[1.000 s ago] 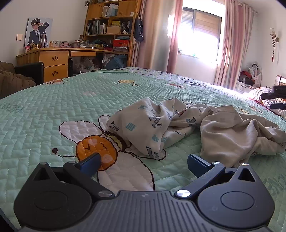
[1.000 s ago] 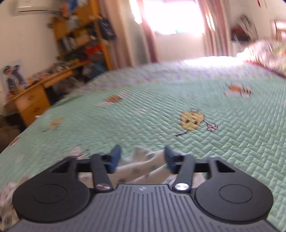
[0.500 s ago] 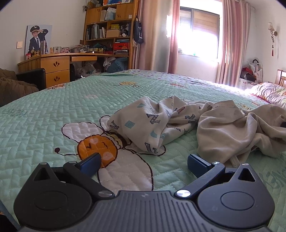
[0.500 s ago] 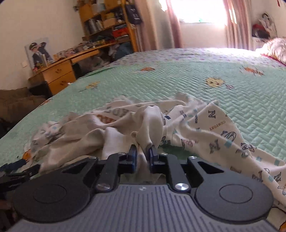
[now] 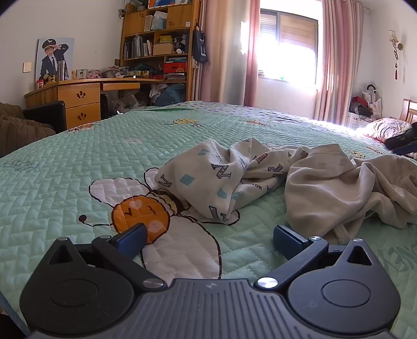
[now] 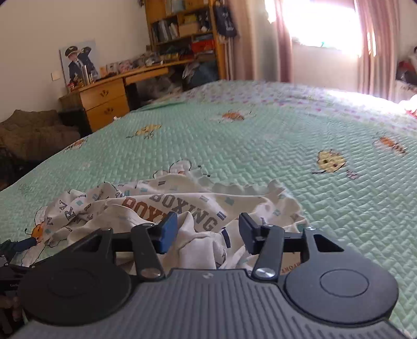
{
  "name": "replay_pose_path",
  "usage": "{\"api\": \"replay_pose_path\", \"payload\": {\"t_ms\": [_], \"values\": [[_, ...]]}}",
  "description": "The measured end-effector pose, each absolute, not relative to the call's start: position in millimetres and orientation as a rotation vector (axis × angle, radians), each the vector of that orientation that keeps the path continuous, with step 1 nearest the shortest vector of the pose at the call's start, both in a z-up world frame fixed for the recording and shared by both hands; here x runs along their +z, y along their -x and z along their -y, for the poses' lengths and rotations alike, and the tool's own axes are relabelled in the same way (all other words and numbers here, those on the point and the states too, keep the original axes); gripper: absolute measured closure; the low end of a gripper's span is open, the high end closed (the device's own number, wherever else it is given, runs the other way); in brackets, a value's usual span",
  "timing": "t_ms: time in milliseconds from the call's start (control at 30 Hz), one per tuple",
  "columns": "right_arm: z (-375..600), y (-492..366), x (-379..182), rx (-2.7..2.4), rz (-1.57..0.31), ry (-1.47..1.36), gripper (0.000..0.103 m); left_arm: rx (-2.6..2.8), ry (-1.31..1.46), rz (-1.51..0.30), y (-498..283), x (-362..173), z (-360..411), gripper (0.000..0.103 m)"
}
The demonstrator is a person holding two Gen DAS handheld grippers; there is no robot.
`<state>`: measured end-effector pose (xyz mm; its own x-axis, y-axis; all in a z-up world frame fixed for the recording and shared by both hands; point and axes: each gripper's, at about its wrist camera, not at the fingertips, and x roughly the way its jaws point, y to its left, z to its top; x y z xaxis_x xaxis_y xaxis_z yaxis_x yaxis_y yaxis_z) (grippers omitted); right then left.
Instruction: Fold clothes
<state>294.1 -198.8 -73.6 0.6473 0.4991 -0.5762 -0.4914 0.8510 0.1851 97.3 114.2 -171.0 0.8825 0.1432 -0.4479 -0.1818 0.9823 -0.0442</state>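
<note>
— Two tools, both spread wide: left tool [image 5: 208,238] empty, right tool [image 6: 208,232] straddling a fold.
— And the printed garment [image 5: 216,177]?
— Crumpled on the green bedspread [image 5: 78,156].

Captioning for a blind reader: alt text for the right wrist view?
An open hand-held gripper hovers over a crumpled white garment printed "BOXING", lying on a mint-green quilted bedspread. A wooden desk and bright window sit behind.

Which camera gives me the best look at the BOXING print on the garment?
The right wrist view: the BOXING print faces the camera, just beyond the open right claw. The left wrist view shows the same garment crumpled, with only scattered letters.
</note>
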Motion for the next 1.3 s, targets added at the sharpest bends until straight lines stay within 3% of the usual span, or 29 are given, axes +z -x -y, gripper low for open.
{"api": "replay_pose_path", "payload": {"t_ms": [33,67,100,333,500,567,633,700,733,800,867,900,1300], "values": [[196.2,-307.1,-80.6,0.573,-0.700,-0.012,0.054,0.169,0.085,-0.461,-97.5,-171.1,-114.1,0.001],[191.6,-313.1,-86.5,0.591,-0.727,0.006,0.066,0.167,0.085,-0.462,-97.8,-171.0,-114.2,0.001],[185.0,-312.3,-90.9,0.618,-0.740,0.051,0.097,0.165,0.086,-0.464,-98.1,-170.9,-114.6,0.001],[159.9,-182.8,-95.7,0.797,-0.649,0.417,0.097,0.157,0.099,-0.471,-100.7,-170.8,-117.2,0.001],[169.9,-138.6,-85.8,0.790,-0.624,0.429,0.094,0.158,0.103,-0.472,-100.2,-170.0,-118.2,0.001],[168.3,-135.5,-88.3,0.779,-0.612,0.421,0.085,0.158,0.102,-0.469,-99.9,-169.6,-118.7,0.001],[166.7,-132.4,-90.8,0.768,-0.601,0.413,0.053,0.158,0.096,-0.467,-98.9,-169.9,-117.8,0.001],[165.0,-129.2,-93.3,0.757,-0.589,0.406,0.035,0.157,0.090,-0.465,-97.5,-170.2,-116.8,0.001],[164.2,-127.7,-94.5,0.751,-0.583,0.402,0.035,0.156,0.087,-0.464,-96.8,-170.5,-116.4,0.001],[162.5,-124.5,-97.0,0.740,-0.572,0.394,0.038,0.154,0.081,-0.461,-95.5,-170.7,-115.4,0.001],[160.9,-121.4,-99.5,0.729,-0.560,0.386,0.081,0.154,0.079,-0.461,-95.3,-170.8,-115.0,0.001],[160.1,-119.9,-100.8,0.723,-0.554,0.382,0.091,0.155,0.078,-0.461,-95.3,-170.8,-114.4,0.001],[154.5,-42.4,-120.7,0.741,-0.563,0.499,0.097,0.155,0.082,-0.454,-93.0,-168.6,-111.4,0.001]]}}
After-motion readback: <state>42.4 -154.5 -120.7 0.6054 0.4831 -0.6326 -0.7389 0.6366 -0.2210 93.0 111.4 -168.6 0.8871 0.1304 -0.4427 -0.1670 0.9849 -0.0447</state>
